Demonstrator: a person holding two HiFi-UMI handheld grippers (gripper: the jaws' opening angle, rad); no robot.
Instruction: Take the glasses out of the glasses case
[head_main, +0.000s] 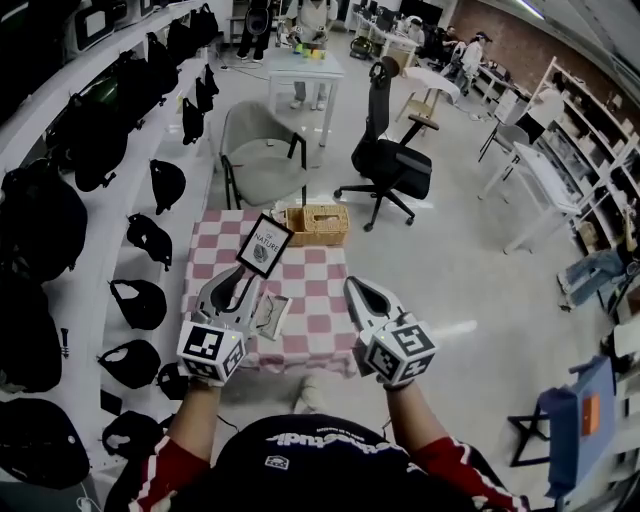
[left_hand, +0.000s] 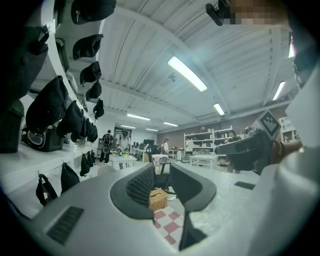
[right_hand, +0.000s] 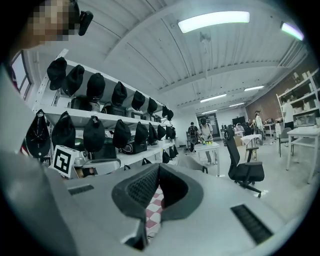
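While both grippers are hovering above the small checkered tabletop (head_main: 320, 300), neither is touching anything, so the take-out is judged as not yet begun. The left gripper (head_main: 240, 285) is holding its jaws a narrow gap apart with nothing between them. Its own view is looking level across the room, with the wicker basket (left_hand: 158, 198) showing through the gap, so it is not aiming down at the task's thing. The right gripper (head_main: 358, 292) is carrying its jaw tips together and is empty, hanging over the near right part of the cloth. The glasses case (head_main: 268, 316) is lying on the near left part of the tabletop, just beside the left gripper in the head view. It is showing as a pale flat shape with what look like dark frames on it, though whether its lid is open cannot be told. A framed sign (head_main: 265, 245) is standing tilted behind it, with the basket at the far edge, leaving the near side free for both grippers to come in, probably one steadying the case while the other is lifting the glasses
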